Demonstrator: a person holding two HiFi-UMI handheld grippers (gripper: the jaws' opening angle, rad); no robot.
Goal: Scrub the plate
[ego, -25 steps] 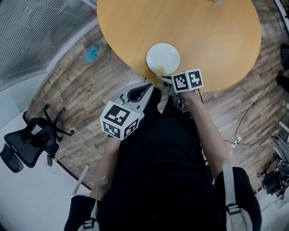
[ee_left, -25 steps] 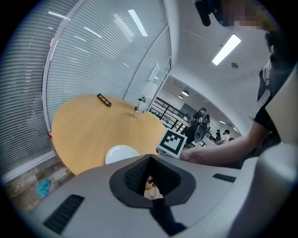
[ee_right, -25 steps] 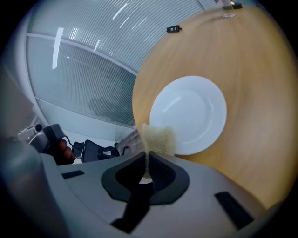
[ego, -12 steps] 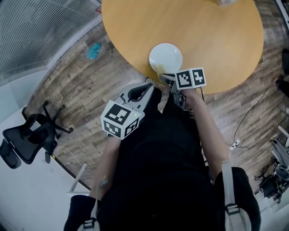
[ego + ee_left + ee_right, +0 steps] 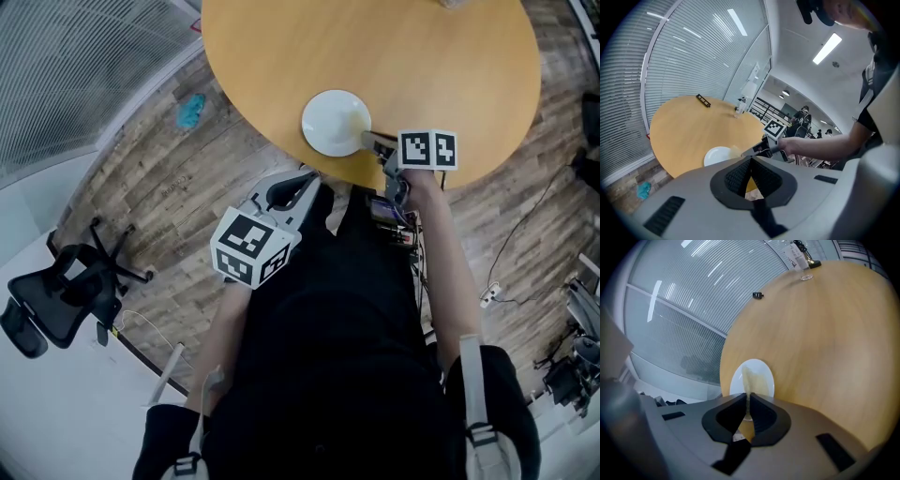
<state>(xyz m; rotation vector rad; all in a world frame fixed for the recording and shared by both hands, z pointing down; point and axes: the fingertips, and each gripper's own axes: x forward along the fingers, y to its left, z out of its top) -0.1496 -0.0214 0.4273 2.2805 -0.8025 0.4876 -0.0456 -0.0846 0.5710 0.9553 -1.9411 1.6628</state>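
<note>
**Right jaws clamped on the cloth, at the plate**

The round wooden tabletop [image 5: 422, 56] carries the white plate [image 5: 330, 120] near the edge closest to you. Your right gripper [image 5: 748, 399] reaches to the plate's rim, its jaws clenched on a thin yellowish cloth [image 5: 757, 380] that lies across the plate. Your left gripper [image 5: 750, 161] hangs off the tabletop by your body, jaws pressed together on nothing.

A round wooden table [image 5: 450, 75] bears a white plate [image 5: 330, 120] close to its near edge. At the far rim sit a small black object [image 5: 757, 295] and a clear container [image 5: 805, 273].
</note>
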